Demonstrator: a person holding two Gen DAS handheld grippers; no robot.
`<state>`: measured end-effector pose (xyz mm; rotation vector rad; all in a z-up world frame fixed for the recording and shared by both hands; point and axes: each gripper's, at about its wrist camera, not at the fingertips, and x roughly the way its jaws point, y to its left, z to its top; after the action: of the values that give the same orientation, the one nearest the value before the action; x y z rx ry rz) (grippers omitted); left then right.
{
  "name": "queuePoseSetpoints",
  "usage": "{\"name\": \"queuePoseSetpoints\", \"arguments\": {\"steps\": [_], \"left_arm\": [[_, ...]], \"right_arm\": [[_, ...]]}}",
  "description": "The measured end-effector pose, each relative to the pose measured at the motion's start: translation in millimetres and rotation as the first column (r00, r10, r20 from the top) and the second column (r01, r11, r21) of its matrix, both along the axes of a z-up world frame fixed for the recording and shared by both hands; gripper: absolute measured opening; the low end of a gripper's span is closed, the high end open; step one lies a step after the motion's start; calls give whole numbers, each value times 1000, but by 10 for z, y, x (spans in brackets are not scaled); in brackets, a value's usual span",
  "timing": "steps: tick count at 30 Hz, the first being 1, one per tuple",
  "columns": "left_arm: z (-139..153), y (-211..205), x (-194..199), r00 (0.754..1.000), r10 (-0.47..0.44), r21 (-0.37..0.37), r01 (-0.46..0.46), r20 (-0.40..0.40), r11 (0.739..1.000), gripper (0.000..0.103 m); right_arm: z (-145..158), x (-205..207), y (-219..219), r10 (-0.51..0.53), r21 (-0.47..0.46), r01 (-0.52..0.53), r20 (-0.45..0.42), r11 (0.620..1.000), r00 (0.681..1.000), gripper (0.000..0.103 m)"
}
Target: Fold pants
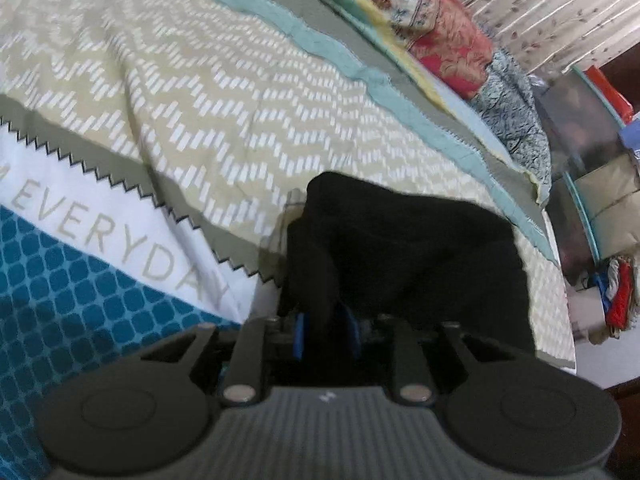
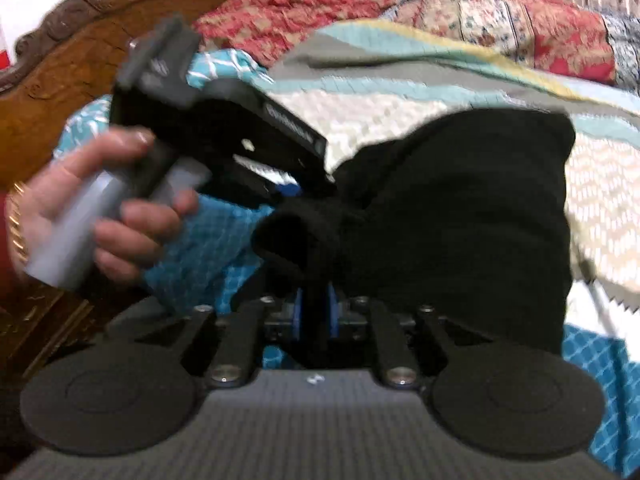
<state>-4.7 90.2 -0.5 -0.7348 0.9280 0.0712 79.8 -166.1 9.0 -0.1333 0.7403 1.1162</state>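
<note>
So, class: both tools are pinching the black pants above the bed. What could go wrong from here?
1. The left tool and right tool each pinch only a bunched bit of the black pants, so cloth may slip free.
2. The pants are crumpled, so the fold may land uneven on the bedspread.

- A bedspread (image 1: 248, 92) covers the bed, beige with white zigzag dashes, then grey and teal bands, a white strip printed "EVERYDAY", and a blue lattice patch.
- A carved wooden headboard (image 2: 80, 52) stands at the head of the bed.
- Folded floral quilts (image 2: 500, 20), red and blue, lie piled along the far side.
- A pale leaf-print curtain (image 1: 552, 12) hangs behind them.
- Shelves (image 1: 600, 184) with bundled cloth stand beside the bed.
</note>
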Motion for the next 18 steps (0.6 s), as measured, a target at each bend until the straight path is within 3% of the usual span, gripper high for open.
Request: {"name": "queuePoseSetpoints", "arguments": {"steps": [2, 4, 6, 8, 10, 13, 16, 18], "left_arm": [[87, -28, -4, 1000, -17, 28, 16, 16, 999, 27], [218, -65, -26, 999, -25, 78, 22, 37, 997, 36], [373, -58, -133, 997, -17, 122, 7, 81, 992, 37], [532, -61, -216, 991, 4, 143, -24, 136, 989, 37], [693, -59, -310, 978, 11, 111, -35, 208, 993, 37], [832, -183, -351, 956, -70, 76, 50, 284, 996, 37], [774, -395, -325, 943, -177, 73, 163, 282, 984, 36], [654, -517, -288, 946, -222, 101, 203, 236, 974, 35]], "right_arm": [[144, -78, -175, 15, 80, -15, 3, 997, 1000, 46], [310, -39, -406, 4, 176, -6, 9, 984, 1000, 46], [445, 50, -579, -55, 214, 48, 24, 976, 998, 46], [539, 246, -700, -141, 207, 131, 38, 969, 989, 46], [571, 467, -767, -232, 186, 227, 9, 956, 973, 45], [575, 744, -747, -290, 180, 297, -62, 938, 955, 41], [535, 833, -556, -283, 158, 298, -111, 941, 953, 35], [469, 850, -437, -261, 135, 283, -159, 949, 952, 33]]}}
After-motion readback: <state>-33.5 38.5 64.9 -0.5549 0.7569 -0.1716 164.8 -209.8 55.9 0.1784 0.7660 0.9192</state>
